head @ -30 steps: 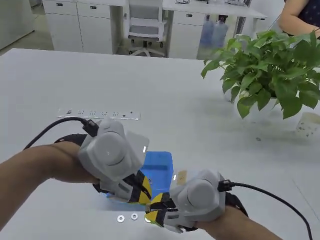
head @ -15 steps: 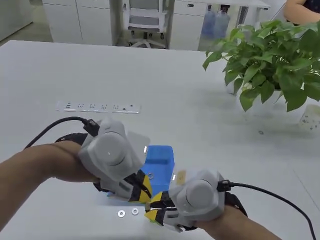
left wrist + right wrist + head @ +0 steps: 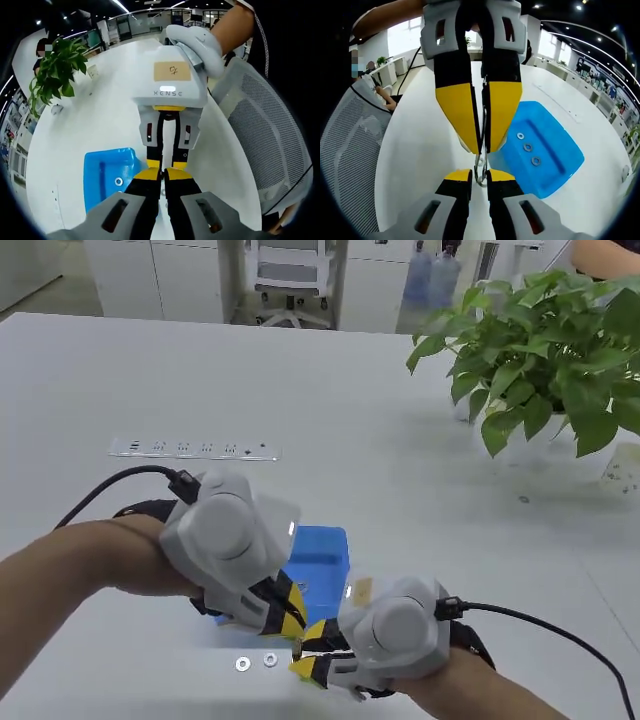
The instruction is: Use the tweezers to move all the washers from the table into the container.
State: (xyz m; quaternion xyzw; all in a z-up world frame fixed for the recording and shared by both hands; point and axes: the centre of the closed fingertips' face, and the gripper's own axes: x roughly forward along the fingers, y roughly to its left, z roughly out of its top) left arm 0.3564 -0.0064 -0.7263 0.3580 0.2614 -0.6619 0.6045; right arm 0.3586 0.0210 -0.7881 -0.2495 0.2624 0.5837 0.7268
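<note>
Left claw [image 3: 482, 148] shifted slightly, pinching tweezers [image 3: 480, 173]; three silver washers [image 3: 528, 147] in blue container [image 3: 561, 161].

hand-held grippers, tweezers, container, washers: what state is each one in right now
left hand-held gripper: shut on the tweezers
right hand-held gripper: shut on the tweezers
tweezers: gripped by both at once
container: open, resting on the table
washers in the container: three, lying flat
washers on the table: two, lying flat, not yet moved

Right gripper [image 3: 165, 170], white housing: "XENSE" printed in grey. Tan sticker [image 3: 172, 71] above it: handwritten mark, not legible.
</note>
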